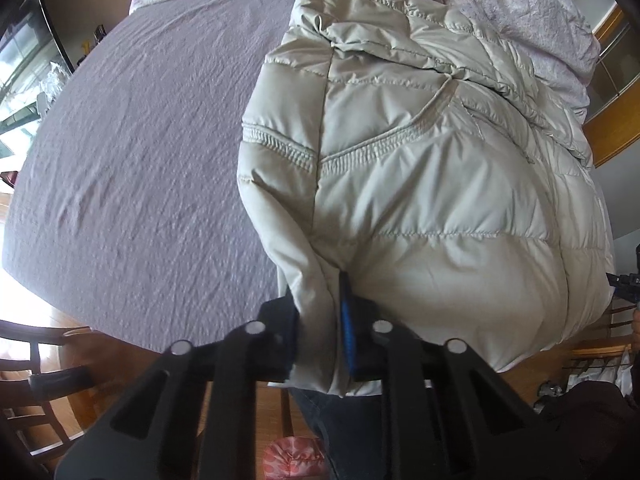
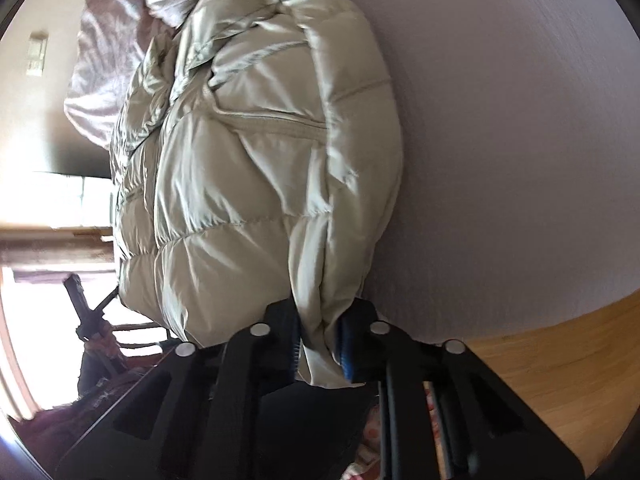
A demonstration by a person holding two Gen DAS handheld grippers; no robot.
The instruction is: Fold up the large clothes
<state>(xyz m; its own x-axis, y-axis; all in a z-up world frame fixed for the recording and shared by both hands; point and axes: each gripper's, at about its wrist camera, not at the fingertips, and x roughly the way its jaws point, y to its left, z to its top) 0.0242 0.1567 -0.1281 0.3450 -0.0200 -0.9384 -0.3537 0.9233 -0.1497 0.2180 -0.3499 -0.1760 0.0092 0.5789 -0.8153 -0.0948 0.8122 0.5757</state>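
A pale beige quilted puffer jacket lies on a table covered with a lilac cloth. My left gripper is shut on the jacket's near edge at the left side, the fabric pinched between the black fingers with blue pads. In the right wrist view the same jacket runs away from the camera, and my right gripper is shut on another part of its near hem. The other gripper shows at the left of the right wrist view.
A pink floral fabric is bunched at the far end of the table. Wooden chairs stand at the near left. The wooden table edge shows beyond the cloth. A pink spotted item lies below.
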